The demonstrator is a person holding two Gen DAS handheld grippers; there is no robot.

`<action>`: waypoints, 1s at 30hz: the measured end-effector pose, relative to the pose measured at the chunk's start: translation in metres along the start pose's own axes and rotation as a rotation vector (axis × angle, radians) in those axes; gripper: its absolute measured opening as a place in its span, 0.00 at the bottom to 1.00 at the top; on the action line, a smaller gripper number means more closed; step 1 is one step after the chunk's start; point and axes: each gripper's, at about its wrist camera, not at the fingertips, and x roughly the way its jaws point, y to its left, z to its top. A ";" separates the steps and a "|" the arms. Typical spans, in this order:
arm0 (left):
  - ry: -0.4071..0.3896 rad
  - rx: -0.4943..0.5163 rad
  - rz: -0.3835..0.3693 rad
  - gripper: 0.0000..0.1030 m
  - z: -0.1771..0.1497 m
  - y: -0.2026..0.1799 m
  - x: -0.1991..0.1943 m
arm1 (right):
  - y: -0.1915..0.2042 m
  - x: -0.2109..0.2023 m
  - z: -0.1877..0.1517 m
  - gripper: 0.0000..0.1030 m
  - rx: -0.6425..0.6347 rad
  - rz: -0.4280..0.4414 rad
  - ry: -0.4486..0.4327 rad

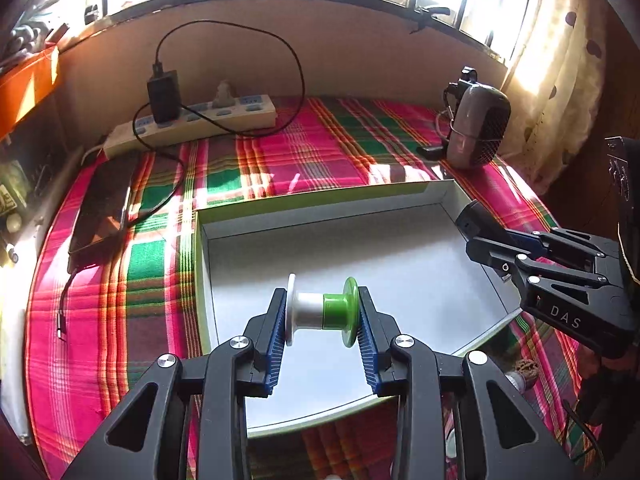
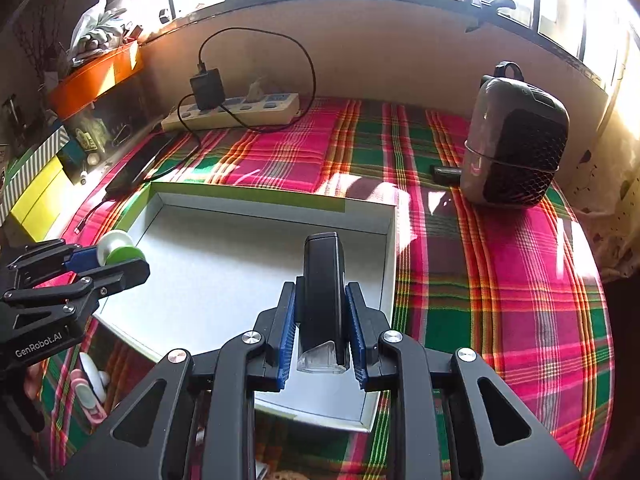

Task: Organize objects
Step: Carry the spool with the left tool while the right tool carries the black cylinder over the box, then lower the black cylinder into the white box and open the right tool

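A shallow white box (image 1: 400, 208) with a green rim lies on the plaid cloth; it also shows in the right wrist view (image 2: 240, 216). My left gripper (image 1: 322, 316) is shut on a white and green spool (image 1: 320, 311), held over the box's near part; the spool shows at the left in the right wrist view (image 2: 118, 250). My right gripper (image 2: 322, 320) is shut on a black oblong device with a clear end (image 2: 324, 296), held over the box's right part. The right gripper also shows in the left wrist view (image 1: 480, 232).
A power strip with a black charger and cable (image 1: 192, 120) lies at the back. A dark phone (image 1: 104, 204) lies left of the box. A grey speaker (image 2: 516, 140) stands at the right back. Small pink and white items (image 2: 90, 388) lie near the front edge.
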 end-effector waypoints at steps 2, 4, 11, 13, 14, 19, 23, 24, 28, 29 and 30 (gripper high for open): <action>0.007 0.005 0.005 0.30 0.004 0.001 0.007 | -0.003 0.009 0.004 0.24 -0.002 -0.005 0.010; 0.021 -0.004 0.011 0.30 0.008 0.004 0.016 | -0.005 0.018 0.008 0.24 0.002 -0.009 0.021; 0.048 -0.003 0.031 0.30 0.015 0.010 0.033 | -0.009 0.036 0.016 0.24 0.010 -0.012 0.042; 0.053 -0.003 0.037 0.30 0.016 0.011 0.035 | -0.010 0.039 0.017 0.24 0.009 -0.014 0.045; 0.053 -0.003 0.039 0.30 0.016 0.011 0.036 | -0.009 0.039 0.017 0.24 0.006 -0.014 0.043; 0.063 0.000 0.056 0.30 0.015 0.012 0.042 | -0.008 0.042 0.019 0.24 -0.006 -0.022 0.043; 0.063 0.007 0.062 0.30 0.015 0.011 0.043 | -0.005 0.045 0.019 0.24 -0.013 -0.019 0.045; 0.064 0.008 0.066 0.30 0.015 0.010 0.043 | -0.004 0.045 0.019 0.24 -0.013 -0.018 0.047; 0.065 0.010 0.068 0.30 0.015 0.010 0.044 | -0.002 0.048 0.019 0.24 -0.015 -0.023 0.049; 0.064 0.011 0.069 0.30 0.015 0.010 0.044 | -0.002 0.048 0.019 0.24 -0.014 -0.021 0.048; 0.064 0.013 0.071 0.30 0.015 0.009 0.044 | -0.003 0.048 0.020 0.24 -0.013 -0.021 0.048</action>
